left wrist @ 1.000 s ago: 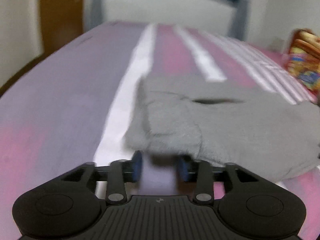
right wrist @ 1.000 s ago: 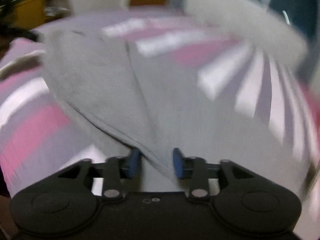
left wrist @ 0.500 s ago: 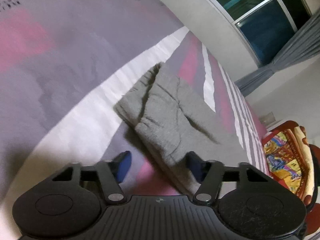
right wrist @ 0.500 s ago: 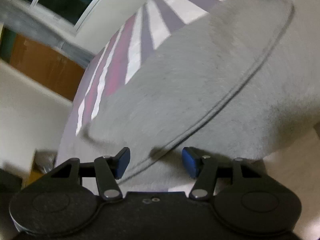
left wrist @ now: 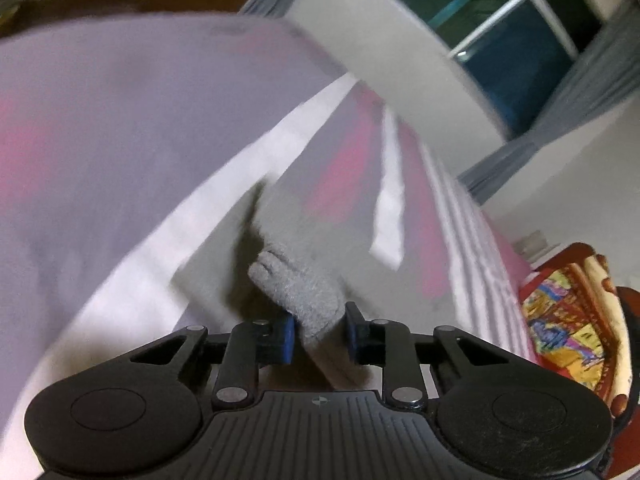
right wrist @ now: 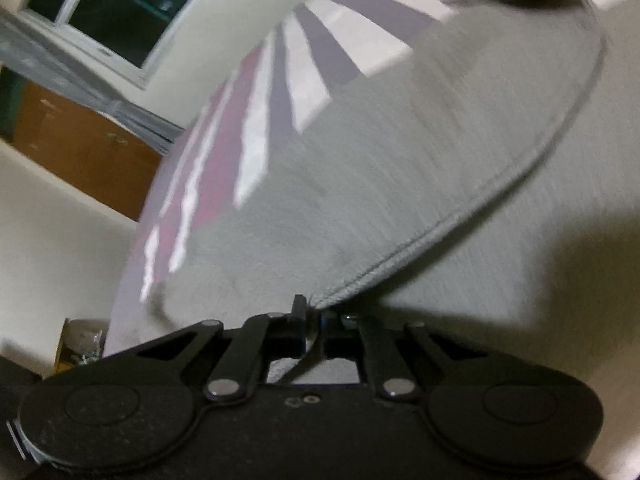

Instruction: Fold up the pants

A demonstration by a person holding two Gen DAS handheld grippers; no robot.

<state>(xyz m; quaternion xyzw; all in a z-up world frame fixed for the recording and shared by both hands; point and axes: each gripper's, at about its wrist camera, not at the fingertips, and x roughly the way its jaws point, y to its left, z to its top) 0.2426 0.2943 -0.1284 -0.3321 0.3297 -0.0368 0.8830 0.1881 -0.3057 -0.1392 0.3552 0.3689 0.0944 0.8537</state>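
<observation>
You had the grey pants lying on the striped bed, with one claw on each of two edges. Your left claw had just closed onto a thick bunched fold of the fabric, its blue pads pressing the wad from both sides. Your right claw had also just closed, nearly shut, pinching a thin stitched hem of the pants.

The weak point was probably that right grip: so little cloth sat between the pads that a quick lift could have pulled the hem free and dropped that side. On the left, the bunch may have held several layers, so the fold could have come out lopsided. Both views were blurred, so a hurried swing risked dragging the pants across the bed.
</observation>
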